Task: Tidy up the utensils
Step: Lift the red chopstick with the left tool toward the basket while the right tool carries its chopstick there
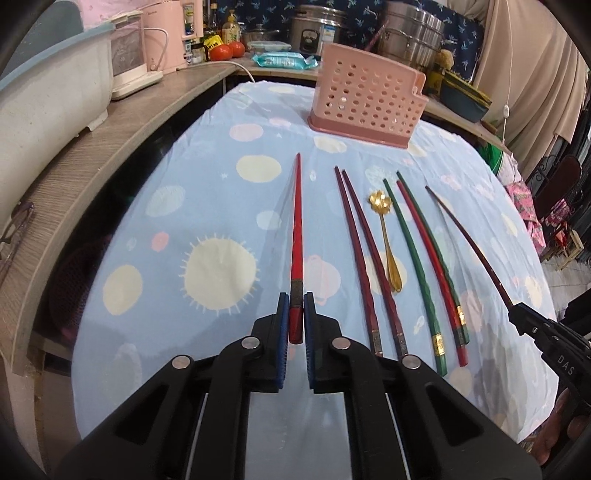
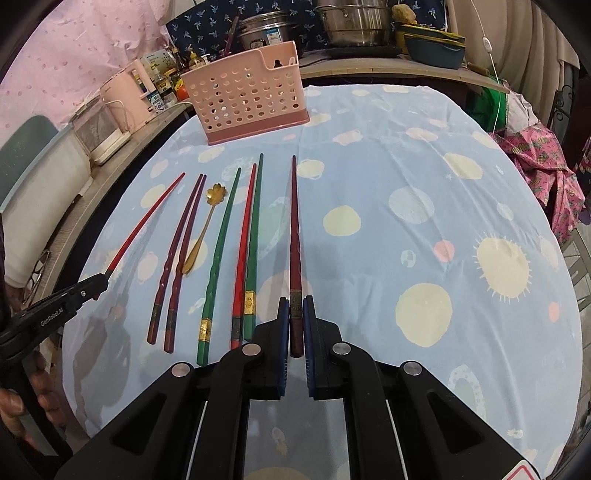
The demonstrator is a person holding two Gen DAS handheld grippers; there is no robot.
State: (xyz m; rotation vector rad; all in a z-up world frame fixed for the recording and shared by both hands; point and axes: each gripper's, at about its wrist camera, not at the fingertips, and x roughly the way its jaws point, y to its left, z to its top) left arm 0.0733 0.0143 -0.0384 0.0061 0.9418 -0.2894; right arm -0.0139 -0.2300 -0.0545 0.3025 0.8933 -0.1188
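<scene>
My left gripper (image 1: pixel 296 301) is shut on the thick end of a bright red chopstick (image 1: pixel 297 229), which points away toward the pink perforated utensil holder (image 1: pixel 364 98). My right gripper (image 2: pixel 296 304) is shut on a dark maroon chopstick (image 2: pixel 294 229); in the left wrist view that maroon chopstick (image 1: pixel 469 243) runs into the right gripper (image 1: pixel 515 314) at the right edge. Between the two lie a pair of maroon chopsticks (image 1: pixel 364 251), a gold flower-bowl spoon (image 1: pixel 386 240), two green chopsticks (image 1: pixel 412 254) and a red chopstick (image 1: pixel 430 266), all flat on the cloth.
A blue cloth (image 2: pixel 406 184) with pale dots covers the table. A wooden counter (image 1: pixel 74 173) along the left carries a white tub (image 1: pixel 48 99) and pink appliances (image 1: pixel 162 40). Pots (image 2: pixel 351 18), bottles and tomatoes (image 1: pixel 221 51) crowd the back. Pink fabric (image 2: pixel 535 158) hangs at the right.
</scene>
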